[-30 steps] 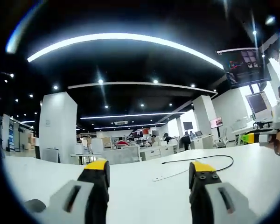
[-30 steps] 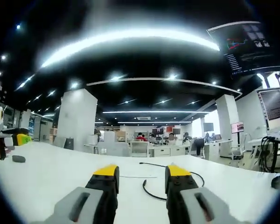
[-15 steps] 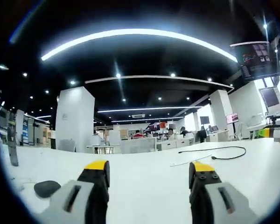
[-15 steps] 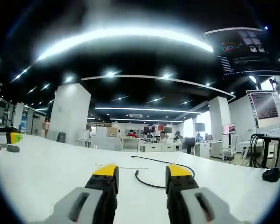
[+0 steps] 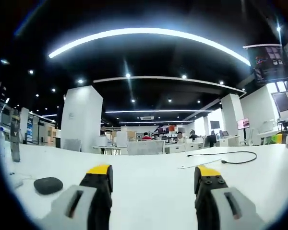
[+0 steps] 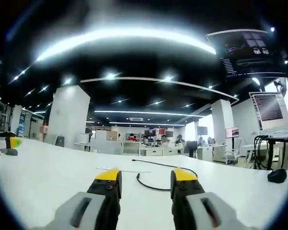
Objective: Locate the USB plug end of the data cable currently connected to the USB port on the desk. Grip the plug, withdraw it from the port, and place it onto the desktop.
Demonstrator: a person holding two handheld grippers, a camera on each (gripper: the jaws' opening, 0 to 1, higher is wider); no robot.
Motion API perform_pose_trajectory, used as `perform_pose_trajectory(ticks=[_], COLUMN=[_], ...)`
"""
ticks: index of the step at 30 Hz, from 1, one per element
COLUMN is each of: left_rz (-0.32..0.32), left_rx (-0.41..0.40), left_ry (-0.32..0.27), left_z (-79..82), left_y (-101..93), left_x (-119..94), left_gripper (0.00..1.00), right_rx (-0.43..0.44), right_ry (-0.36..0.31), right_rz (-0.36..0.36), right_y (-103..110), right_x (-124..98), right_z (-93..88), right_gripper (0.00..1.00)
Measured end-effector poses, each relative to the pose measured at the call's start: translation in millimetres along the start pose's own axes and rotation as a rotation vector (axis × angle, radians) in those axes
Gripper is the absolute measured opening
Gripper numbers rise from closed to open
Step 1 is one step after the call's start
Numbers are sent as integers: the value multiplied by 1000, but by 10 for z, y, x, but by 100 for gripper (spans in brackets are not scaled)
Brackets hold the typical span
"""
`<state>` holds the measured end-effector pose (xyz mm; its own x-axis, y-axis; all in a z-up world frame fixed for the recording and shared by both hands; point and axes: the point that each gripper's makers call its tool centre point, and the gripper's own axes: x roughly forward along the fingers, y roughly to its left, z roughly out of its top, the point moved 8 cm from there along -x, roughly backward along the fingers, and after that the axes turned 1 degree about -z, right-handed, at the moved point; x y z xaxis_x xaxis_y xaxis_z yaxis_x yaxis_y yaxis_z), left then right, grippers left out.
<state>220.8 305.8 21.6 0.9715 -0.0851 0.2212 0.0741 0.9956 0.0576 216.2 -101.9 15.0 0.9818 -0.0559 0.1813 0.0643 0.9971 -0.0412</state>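
In the left gripper view my left gripper hangs low over the white desk, its yellow-tipped jaws spread wide with nothing between them. The black data cable lies far out on the desktop toward the right edge, curling in a loop, with one end resting flat on the surface. I cannot make out from here which end is the USB plug, nor any port. A thin pale strip lies on the desktop just beside the cable's loop. Near the left edge of the desk sits a dark round puck, and at the far right edge the other gripper comes into sight, too small for me to read its jaws.

In the right gripper view my right gripper also hovers over the desk with its jaws parted and empty. The cable runs across the desktop just beyond the jaw tips, its near end lying free on the surface between them. A dark mouse-like thing rests near the desk's right edge, beneath a monitor on a stand. At the left edge the left gripper shows.
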Motion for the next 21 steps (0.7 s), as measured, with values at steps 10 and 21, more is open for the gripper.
perform_pose_trajectory(ticks=[10, 21], left_rz=[-17, -12], left_rx=[-1, -8], left_ry=[11, 27], left_z=[-20, -70], left_y=[-52, -44], left_x=[17, 11], left_gripper=[69, 68], right_rx=[6, 10], right_ry=[-1, 3], right_rz=[2, 9], right_y=[1, 23], right_x=[-20, -9], right_z=[0, -15], right_gripper=[42, 42])
